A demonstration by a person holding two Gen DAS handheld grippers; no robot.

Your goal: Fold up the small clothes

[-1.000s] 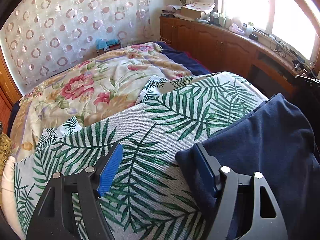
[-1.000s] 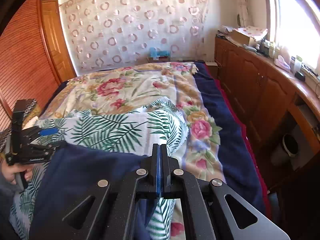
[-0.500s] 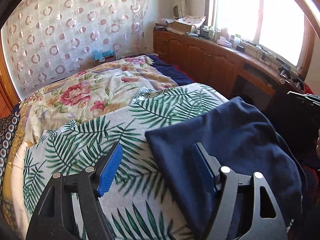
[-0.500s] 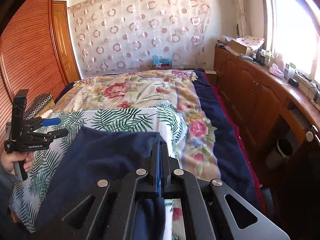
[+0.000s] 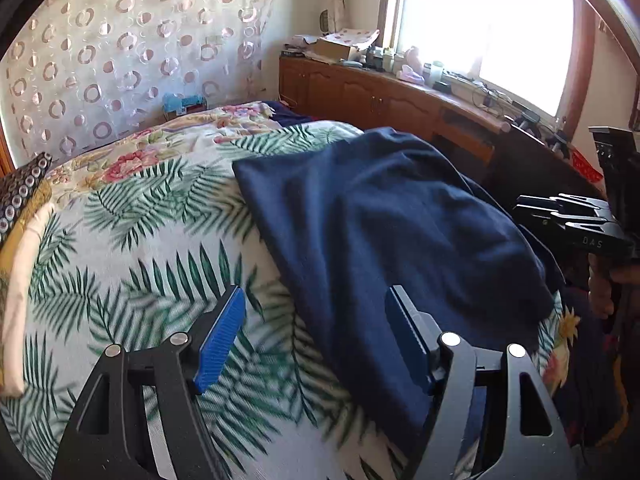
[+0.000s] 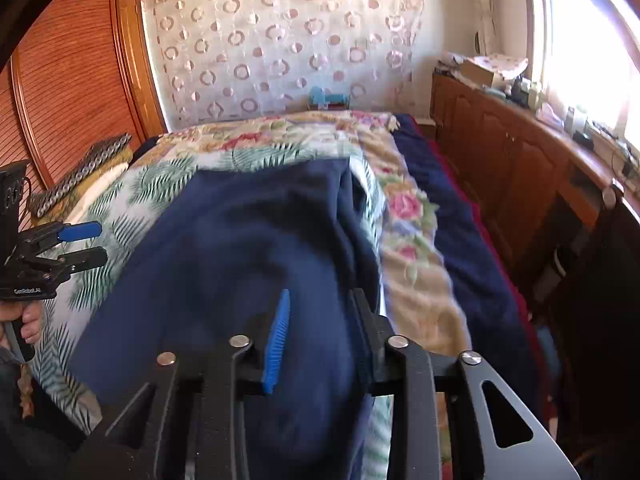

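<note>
A dark navy garment lies in a loose heap on the palm-leaf sheet of the bed; it also fills the middle of the right wrist view. My left gripper is open and empty, its fingers straddling the garment's near left edge. My right gripper is open, its blue pad showing, with navy cloth lying between the fingers but not pinched. The left gripper also shows at the left of the right wrist view, and the right gripper shows at the right of the left wrist view.
A floral quilt and a navy blanket cover the bed's right side. A wooden cabinet with clutter runs under the window. A patterned pillow lies at the left, by a wooden wardrobe.
My right gripper has opened and let go of the navy garment, which now lies spread on the sheet. My left gripper stayed open and drew back from the cloth.
</note>
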